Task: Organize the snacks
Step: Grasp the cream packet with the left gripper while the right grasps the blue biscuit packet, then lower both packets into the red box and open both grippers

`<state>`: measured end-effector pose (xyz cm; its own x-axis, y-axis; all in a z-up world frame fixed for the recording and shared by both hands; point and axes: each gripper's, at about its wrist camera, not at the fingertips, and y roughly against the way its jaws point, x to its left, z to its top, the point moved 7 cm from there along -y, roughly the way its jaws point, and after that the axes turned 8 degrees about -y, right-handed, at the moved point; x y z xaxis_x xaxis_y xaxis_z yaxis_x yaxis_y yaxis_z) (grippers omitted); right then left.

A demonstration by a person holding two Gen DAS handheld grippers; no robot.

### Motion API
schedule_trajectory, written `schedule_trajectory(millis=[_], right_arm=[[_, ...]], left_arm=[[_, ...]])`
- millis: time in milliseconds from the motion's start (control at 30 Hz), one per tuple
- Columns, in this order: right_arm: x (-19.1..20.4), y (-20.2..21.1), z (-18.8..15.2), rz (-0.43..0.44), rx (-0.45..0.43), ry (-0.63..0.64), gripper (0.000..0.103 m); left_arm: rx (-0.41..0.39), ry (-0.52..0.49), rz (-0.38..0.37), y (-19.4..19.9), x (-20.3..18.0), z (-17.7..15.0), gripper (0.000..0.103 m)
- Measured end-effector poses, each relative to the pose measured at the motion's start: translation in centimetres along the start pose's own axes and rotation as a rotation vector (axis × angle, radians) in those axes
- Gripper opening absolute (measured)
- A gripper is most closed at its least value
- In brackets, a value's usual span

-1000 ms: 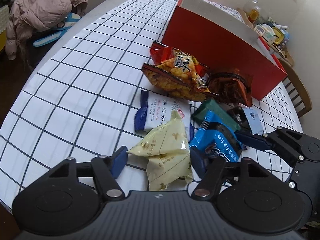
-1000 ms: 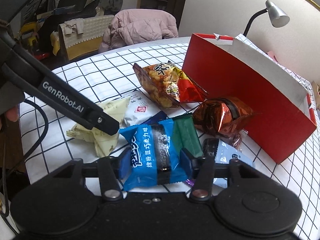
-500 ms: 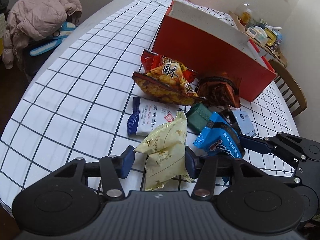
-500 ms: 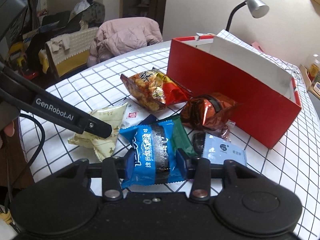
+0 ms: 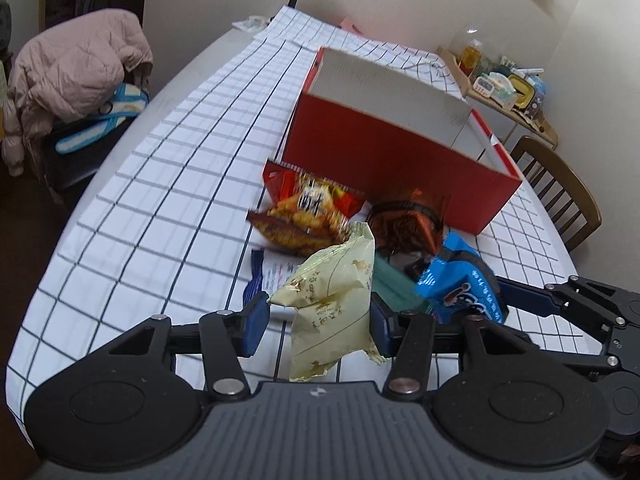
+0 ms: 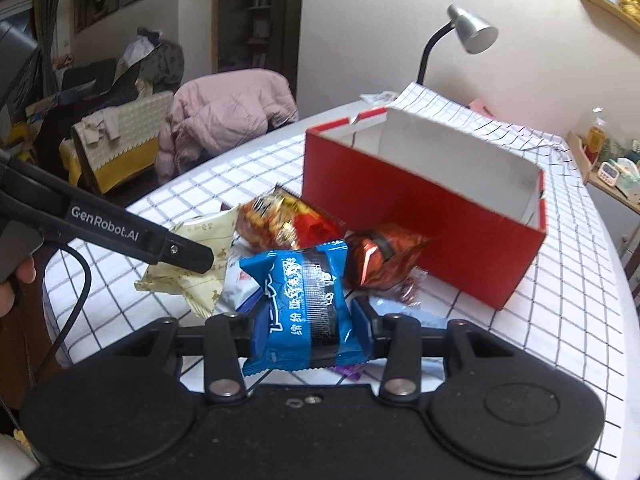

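Observation:
My left gripper [image 5: 318, 326] is shut on a pale yellow snack packet [image 5: 332, 300] and holds it above the table. My right gripper [image 6: 310, 330] is shut on a blue snack packet [image 6: 306, 304], also lifted. The open red box [image 5: 396, 148] with a white inside stands behind the snack pile; it also shows in the right wrist view [image 6: 424, 208]. An orange chip bag [image 5: 308, 216], a dark red-brown packet [image 5: 404, 228], a white-and-blue packet [image 5: 268, 276] and a green packet [image 5: 394, 284] lie on the table before the box.
The round table has a white checked cloth [image 5: 160, 184]. A chair with a pink jacket [image 5: 68, 76] stands at the left. A wooden chair [image 5: 560, 192] is at the right. A desk lamp [image 6: 460, 40] stands behind the box.
Both grippers have closed on their packets and lifted them off the table, rising and tilting so the inside of the red box has come into view.

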<state>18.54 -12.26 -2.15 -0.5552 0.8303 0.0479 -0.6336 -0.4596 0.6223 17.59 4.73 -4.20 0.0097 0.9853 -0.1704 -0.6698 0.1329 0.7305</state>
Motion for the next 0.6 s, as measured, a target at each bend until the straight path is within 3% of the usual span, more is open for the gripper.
schedule_trajectory(millis=[600], right_arm=[[-6.0, 2.6, 6.1, -0.103, -0.14, -0.168, 0.041]], left_arm=[[-0.135, -0.126, -0.003, 2.4, -3.5, 9.1, 0.052]])
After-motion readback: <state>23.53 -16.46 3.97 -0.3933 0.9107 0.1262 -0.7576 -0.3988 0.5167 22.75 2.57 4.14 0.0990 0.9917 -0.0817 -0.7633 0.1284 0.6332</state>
